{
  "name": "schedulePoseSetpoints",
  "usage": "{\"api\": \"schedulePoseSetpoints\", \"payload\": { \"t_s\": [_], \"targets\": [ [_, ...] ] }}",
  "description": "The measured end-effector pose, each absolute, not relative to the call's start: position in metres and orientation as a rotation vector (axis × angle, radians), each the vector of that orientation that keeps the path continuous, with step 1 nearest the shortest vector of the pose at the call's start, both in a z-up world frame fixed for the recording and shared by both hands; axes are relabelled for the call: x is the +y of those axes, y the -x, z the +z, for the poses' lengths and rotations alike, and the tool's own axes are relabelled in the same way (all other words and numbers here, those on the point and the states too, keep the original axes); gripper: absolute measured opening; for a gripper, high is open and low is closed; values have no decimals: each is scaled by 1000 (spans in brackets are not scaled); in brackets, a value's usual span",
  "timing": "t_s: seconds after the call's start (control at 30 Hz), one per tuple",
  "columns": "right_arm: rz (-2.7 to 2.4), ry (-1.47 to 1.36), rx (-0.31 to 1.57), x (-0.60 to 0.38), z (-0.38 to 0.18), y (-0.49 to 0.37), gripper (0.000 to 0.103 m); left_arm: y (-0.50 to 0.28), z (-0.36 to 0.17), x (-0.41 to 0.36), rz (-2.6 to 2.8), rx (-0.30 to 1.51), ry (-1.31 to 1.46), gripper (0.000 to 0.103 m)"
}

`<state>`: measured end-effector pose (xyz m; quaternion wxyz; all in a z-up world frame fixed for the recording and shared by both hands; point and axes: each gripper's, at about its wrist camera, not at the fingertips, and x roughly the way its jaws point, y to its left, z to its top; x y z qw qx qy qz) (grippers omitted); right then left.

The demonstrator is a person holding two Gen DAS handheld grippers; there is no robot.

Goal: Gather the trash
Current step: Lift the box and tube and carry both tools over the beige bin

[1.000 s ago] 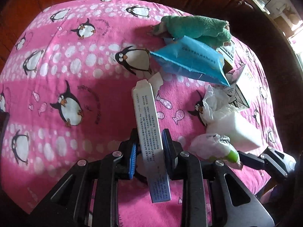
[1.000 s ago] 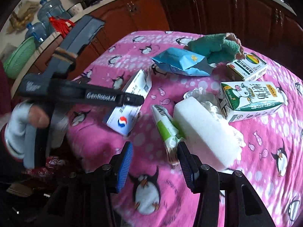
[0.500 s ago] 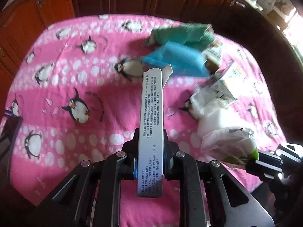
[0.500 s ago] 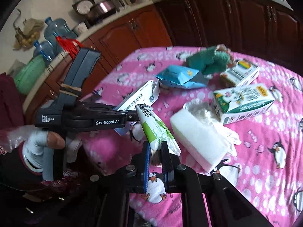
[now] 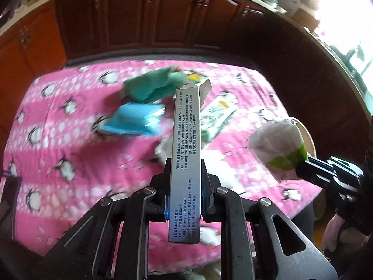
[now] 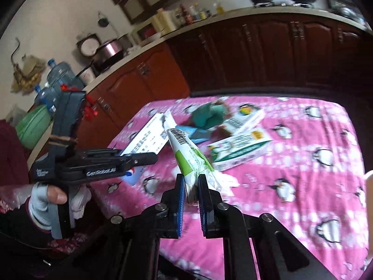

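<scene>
Landmark: a table under a pink penguin cloth (image 5: 58, 140) (image 6: 303, 163); every place below is given relative to it.
Left gripper (image 5: 183, 186) (image 6: 139, 157): held above the near left edge of the cloth; its fingers are clenched on a long white box (image 5: 186, 158) (image 6: 149, 137). The box is gripped near its lower end and points up and away over the cloth, with its far flap open.
Blue pouch (image 5: 135, 119) (image 6: 193, 133): lying on the cloth left of centre, blurred in both views.
Green towel (image 5: 153, 86) (image 6: 209, 114): bunched on the cloth at the far side, just behind the blue pouch.
Small carton (image 6: 244, 116): lying on the cloth just right of the towel; a coloured patch is seen on its top.
Milk carton (image 5: 216, 114) (image 6: 240, 149): lying on its side on the cloth near the centre, green and white.
White wad (image 6: 223, 182): crumpled on the cloth in front of the milk carton; what it is cannot be told from the blur.
Right gripper (image 6: 191, 189) (image 5: 307, 165): held above the near right edge of the cloth; its fingers are clamped on the flat end of a white and green tube (image 6: 188, 154) (image 5: 279, 142). The tube is lifted off the cloth and tilts up toward the far left, a barcode showing near its far end.
Cabinets (image 5: 139, 18) (image 6: 256, 51): dark wood doors are seen behind the table.
</scene>
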<state>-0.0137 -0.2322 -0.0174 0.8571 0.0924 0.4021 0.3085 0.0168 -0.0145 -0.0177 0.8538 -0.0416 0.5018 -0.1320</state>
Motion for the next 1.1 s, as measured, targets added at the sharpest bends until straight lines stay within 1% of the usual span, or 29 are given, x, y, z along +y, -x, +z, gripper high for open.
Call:
{"api": "schedulePoseSetpoints", "payload": {
  "t_s": [0.17,0.73,1.1],
  "targets": [
    [543,-234,810,-279,-10,18,11,-25,-8,-59,-345,1031,46,16],
    [225,-364,768,-416,-15,33,11,-45,-11,-194,-546,1038,-73,16],
    [20,-451,791,-495,-42,42,11,-54,-28,-291,-703,1079,-118,16]
  ]
}}
